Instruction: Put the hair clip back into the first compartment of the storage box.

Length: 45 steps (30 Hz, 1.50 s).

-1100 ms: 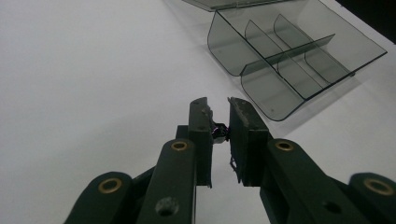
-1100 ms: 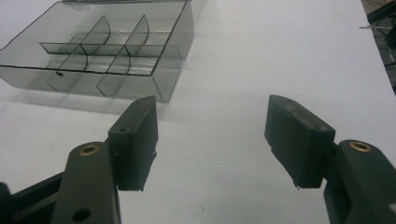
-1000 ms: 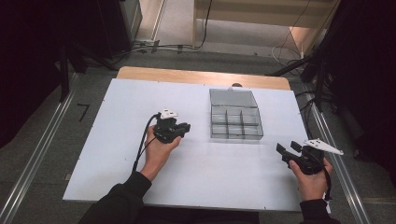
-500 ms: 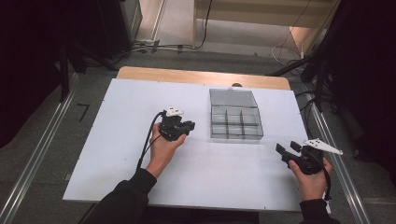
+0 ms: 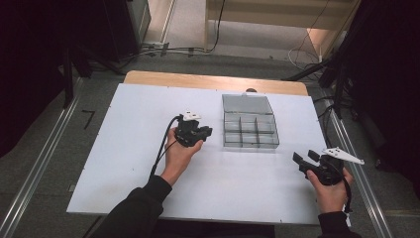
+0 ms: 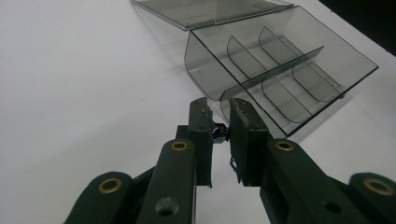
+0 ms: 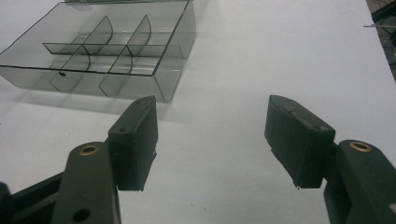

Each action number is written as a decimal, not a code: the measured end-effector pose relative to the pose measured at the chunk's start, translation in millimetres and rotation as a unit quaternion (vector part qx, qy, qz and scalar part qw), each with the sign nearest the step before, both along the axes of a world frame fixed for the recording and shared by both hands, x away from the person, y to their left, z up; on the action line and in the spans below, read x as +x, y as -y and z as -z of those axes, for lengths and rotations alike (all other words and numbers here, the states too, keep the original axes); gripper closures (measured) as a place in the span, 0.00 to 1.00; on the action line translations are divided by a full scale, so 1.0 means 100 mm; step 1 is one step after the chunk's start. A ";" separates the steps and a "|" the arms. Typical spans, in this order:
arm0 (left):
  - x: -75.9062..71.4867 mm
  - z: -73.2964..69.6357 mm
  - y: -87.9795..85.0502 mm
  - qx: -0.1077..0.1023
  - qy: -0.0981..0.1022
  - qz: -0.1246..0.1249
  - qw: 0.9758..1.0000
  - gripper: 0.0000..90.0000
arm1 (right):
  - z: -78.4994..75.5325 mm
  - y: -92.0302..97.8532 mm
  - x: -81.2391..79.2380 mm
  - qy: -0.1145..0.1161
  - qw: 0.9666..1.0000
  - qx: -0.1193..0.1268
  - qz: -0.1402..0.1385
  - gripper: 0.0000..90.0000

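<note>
Compartment box [image 5: 250, 130] on table [image 5: 124, 148], lid perhaps flat behind it.

my left tongs [image 6: 219, 122] are black with brass-coloured rivets, and a tiny dark thing with a purple glint [image 6: 218, 132] sits between them. ahead lies a smoky grey see-through box [image 6: 280, 70] on the plain white table [image 5: 129, 129]. my right tongs [image 7: 210, 135] are black too, with a white plate [image 5: 342, 154] on top.
</note>
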<state>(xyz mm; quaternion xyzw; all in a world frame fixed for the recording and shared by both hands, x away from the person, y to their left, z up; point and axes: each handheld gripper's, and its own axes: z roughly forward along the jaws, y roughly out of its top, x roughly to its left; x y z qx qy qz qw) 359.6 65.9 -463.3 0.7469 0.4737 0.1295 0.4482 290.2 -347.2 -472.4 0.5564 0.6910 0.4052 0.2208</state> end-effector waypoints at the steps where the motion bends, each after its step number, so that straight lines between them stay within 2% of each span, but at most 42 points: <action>1: 0.01 0.00 0.01 -0.001 0.000 0.000 1.000 0.90 | 0.00 0.00 0.00 0.000 1.000 0.000 0.000 0.36; 32: 0.20 -0.12 0.25 0.002 0.011 0.009 1.000 0.90 | 0.02 0.01 0.01 -0.003 1.000 0.000 -0.006 0.36; 45: 0.31 -0.11 0.34 0.007 0.006 0.007 1.000 0.90 | 0.02 0.00 0.01 -0.005 1.000 0.002 -0.007 0.36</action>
